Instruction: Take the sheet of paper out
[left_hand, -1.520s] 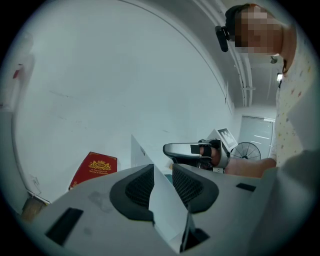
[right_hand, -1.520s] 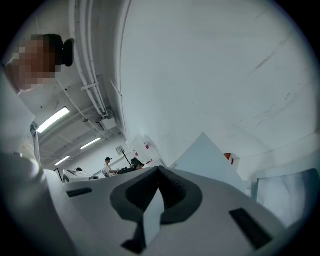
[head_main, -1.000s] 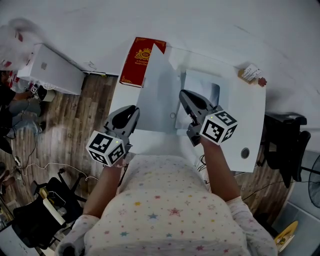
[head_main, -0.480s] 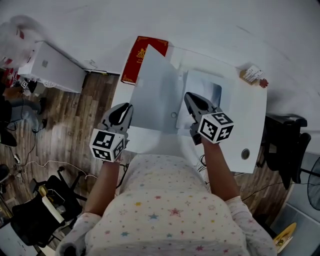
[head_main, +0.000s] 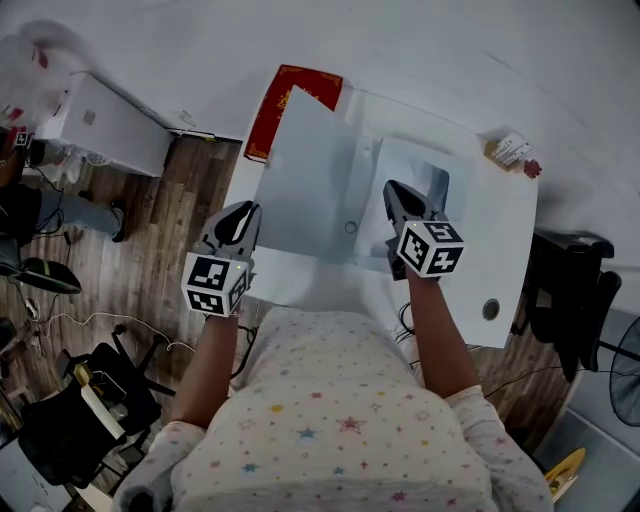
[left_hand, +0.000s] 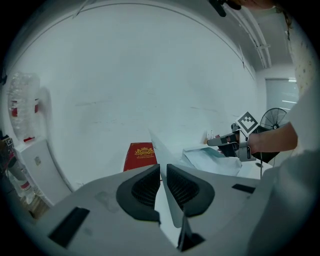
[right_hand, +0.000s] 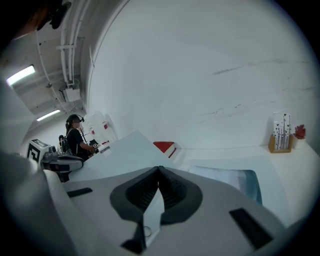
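A large pale grey-blue sheet (head_main: 305, 180) slopes up off the white table (head_main: 500, 240), over a translucent plastic folder (head_main: 425, 180). My left gripper (head_main: 243, 212) is shut on the sheet's left edge; in the left gripper view the thin sheet (left_hand: 167, 152) runs between the closed pads of that gripper (left_hand: 163, 167). My right gripper (head_main: 393, 190) is shut on a thin translucent flap of the folder, beside its snap ring (head_main: 351, 228). In the right gripper view that gripper (right_hand: 159, 171) pinches the flap, with the sheet (right_hand: 120, 152) to its left and the folder (right_hand: 240, 180) to its right.
A red book (head_main: 290, 100) lies at the table's far left corner, partly behind the sheet. A small card holder (head_main: 510, 150) stands at the far right. A white box (head_main: 105, 125) sits left of the table, a black chair (head_main: 570, 270) to the right. A person (right_hand: 75, 140) stands far off.
Both grippers have sunk toward the table. The sheet has swung down and leftward and now shows a broader face, covering more of the red book.
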